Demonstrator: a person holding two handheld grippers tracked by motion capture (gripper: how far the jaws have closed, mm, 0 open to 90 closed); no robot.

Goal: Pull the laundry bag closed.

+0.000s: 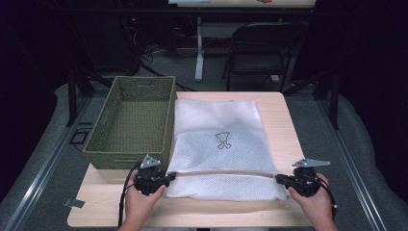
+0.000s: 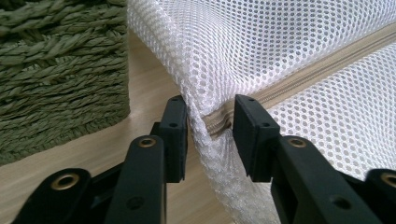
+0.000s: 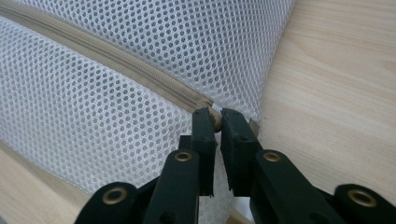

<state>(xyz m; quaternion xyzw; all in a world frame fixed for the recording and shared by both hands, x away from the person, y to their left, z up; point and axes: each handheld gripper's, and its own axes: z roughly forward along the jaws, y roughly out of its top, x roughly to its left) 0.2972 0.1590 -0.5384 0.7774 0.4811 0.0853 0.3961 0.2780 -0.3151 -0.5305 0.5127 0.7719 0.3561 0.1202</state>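
A white mesh bag (image 1: 216, 130) with a small printed figure lies flat on the wooden table (image 1: 284, 125). A beige zipper (image 1: 221, 173) crosses it near the front edge. My left gripper (image 1: 169, 176) is at the zipper's left end. In the left gripper view, this gripper (image 2: 210, 126) pinches a bunched fold of mesh (image 2: 205, 140) beside the zipper (image 2: 317, 70). My right gripper (image 1: 278, 178) is at the zipper's right end. In the right gripper view, it (image 3: 218, 122) is shut on the small brown zipper pull (image 3: 216, 116), where the zipper (image 3: 116, 60) stops.
A green woven basket (image 1: 126, 159) stands at the table's left, touching the bag's left side, and its wall (image 2: 56, 70) is close to my left jaws. Bare wood (image 3: 336, 79) lies right of the bag. A folding chair (image 1: 260, 48) stands beyond the table.
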